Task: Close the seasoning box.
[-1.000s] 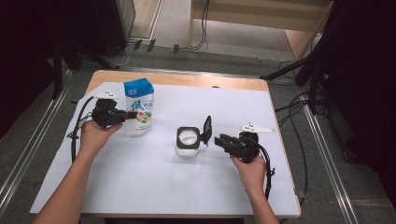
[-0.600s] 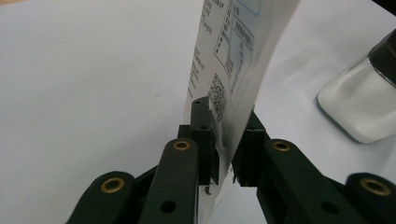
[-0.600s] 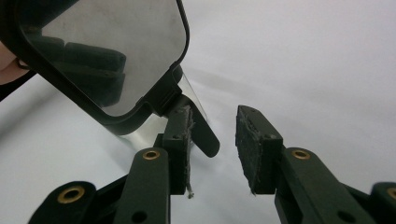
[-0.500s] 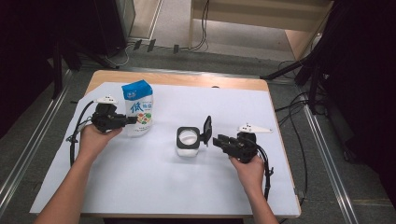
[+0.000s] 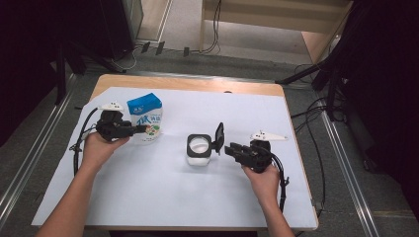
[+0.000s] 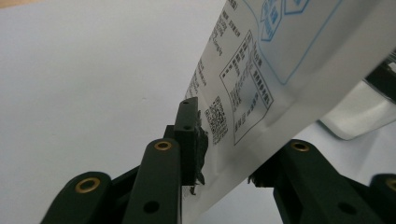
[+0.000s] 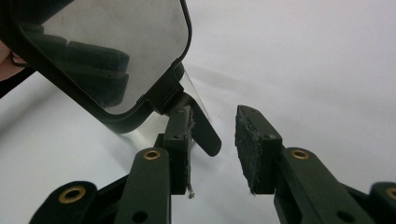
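A blue-and-white printed bag (image 5: 145, 117) stands at the left of the white mat. My left gripper (image 5: 140, 129) reaches it from the left. In the left gripper view the bag (image 6: 280, 56) lies between the jaws of the left gripper (image 6: 224, 144), which have just been opening and now stand open around it. At mid-table sits a small clear container (image 5: 198, 160) with white contents, its black lid (image 5: 219, 138) flipped up. My right gripper (image 5: 230, 148) is just right of the lid. In its own view the right gripper (image 7: 213, 119) is open, and the lid's tab (image 7: 206, 136) is beside its left pad.
The white mat (image 5: 148, 202) covers most of a wooden table (image 5: 188, 85). Cables trail from both grippers off the table's sides. Dark stands and floor cables ring the table beyond its far edge.
The left gripper's jaws have spread apart around the bag. Both hands, the bag and the container stay where they were.
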`<state>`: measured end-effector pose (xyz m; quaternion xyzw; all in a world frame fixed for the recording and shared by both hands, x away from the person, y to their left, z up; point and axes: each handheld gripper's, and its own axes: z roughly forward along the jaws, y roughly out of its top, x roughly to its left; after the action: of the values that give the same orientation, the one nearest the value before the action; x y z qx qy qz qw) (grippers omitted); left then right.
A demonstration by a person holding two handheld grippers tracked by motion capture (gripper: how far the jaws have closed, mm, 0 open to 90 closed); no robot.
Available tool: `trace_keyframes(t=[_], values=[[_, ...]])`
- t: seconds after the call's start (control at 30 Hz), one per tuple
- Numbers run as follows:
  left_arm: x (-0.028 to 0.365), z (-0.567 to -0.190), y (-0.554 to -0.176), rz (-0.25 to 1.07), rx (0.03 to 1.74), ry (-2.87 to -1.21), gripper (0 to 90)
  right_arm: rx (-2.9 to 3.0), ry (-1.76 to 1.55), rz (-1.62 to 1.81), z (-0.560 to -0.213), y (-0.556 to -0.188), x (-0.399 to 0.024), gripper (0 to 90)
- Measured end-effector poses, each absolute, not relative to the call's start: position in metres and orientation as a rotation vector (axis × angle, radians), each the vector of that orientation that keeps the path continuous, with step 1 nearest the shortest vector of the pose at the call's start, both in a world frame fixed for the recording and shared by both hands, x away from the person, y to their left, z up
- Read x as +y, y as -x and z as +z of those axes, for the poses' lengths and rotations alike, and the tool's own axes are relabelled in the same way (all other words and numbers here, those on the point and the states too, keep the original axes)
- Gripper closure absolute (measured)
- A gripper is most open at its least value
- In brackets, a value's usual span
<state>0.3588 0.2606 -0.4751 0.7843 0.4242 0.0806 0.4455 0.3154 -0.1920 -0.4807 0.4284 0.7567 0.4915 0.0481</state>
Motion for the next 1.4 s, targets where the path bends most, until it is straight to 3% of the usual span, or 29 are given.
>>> trace_keyframes(t=[0.23,0.67,1.27,1.4], values=[[0.262,-0.472,-0.355,0.194,1.049,-1.922,56.4,2.302,-1.300,1.508,-0.480,-0.316,-0.193,67.7],[0.265,-0.465,-0.342,0.191,1.020,-1.931,44.4,2.293,-1.296,1.515,-0.477,-0.319,-0.192,69.8],[0.268,-0.471,-0.323,0.156,1.062,-1.980,38.2,2.286,-1.258,1.575,-0.464,-0.322,-0.188,87.0],[0.271,-0.472,-0.319,0.152,1.062,-1.978,38.2,2.300,-1.241,1.575,-0.461,-0.322,-0.184,87.3]])
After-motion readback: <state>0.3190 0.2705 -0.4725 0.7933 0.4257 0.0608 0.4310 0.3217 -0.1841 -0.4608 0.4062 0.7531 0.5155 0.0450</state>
